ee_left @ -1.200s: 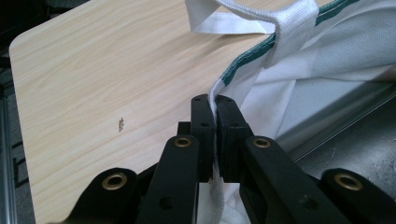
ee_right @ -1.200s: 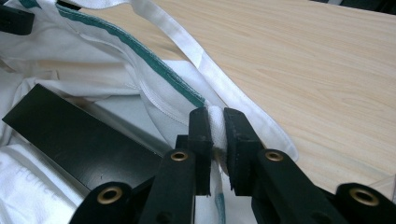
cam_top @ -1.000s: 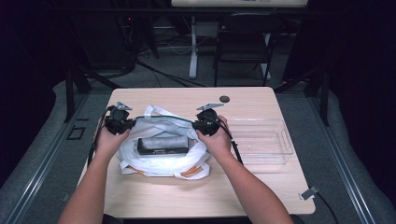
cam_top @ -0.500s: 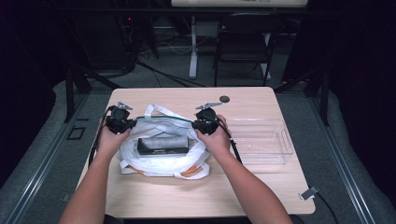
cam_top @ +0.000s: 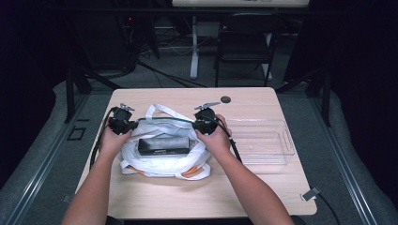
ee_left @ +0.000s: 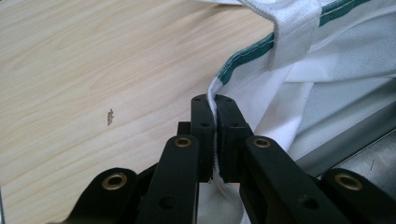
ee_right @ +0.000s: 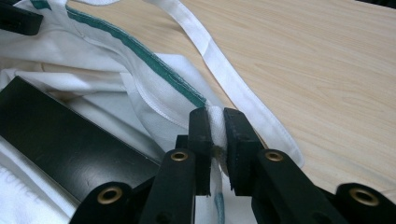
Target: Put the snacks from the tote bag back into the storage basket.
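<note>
A pale wooden table (cam_top: 155, 197) stands in a dark room. At its middle lies a white cloth bag with green trim (cam_top: 164, 161). The left gripper (ee_left: 215, 135) clenches the bag's left rim, the right gripper (ee_right: 215, 140) its right rim. A black flat box (cam_top: 163, 146) rests inside. The cloth looks soft and floppy, best held at the hem. The box's far end is hidden under folds.

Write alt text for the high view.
A person's two hands each clamp a gripper, left gripper and right gripper, on opposite edges of a white cloth bag, holding it open around a black box. A clear plastic bin sits to the right on the wooden table.
</note>
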`<state>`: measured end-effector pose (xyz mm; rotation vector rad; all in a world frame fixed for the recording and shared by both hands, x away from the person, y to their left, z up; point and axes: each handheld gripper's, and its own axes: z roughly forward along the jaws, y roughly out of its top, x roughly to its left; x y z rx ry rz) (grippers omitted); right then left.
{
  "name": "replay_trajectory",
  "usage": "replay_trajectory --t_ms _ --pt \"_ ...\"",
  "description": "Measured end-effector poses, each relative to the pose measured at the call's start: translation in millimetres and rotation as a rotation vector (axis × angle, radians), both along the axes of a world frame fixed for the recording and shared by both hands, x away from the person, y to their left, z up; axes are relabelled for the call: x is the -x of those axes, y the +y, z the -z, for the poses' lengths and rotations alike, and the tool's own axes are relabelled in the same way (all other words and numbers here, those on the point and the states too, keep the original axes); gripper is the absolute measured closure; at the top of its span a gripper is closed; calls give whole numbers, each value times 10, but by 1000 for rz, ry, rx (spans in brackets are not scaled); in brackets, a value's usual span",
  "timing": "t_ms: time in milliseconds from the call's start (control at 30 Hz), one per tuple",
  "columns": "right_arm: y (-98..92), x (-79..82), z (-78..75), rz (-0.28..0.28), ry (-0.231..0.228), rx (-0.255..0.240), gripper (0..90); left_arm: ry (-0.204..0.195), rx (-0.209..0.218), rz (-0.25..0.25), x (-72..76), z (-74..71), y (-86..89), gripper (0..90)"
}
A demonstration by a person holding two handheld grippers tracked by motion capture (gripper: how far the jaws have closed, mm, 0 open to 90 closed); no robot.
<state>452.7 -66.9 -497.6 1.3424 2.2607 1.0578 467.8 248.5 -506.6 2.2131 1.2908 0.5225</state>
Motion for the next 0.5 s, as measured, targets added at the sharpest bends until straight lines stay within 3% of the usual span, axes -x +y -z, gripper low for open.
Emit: replay_trajectory --t_ms 500 --pt "62 -57 23 1 18 56 821 25 -20 -3 -45 81 -3 873"
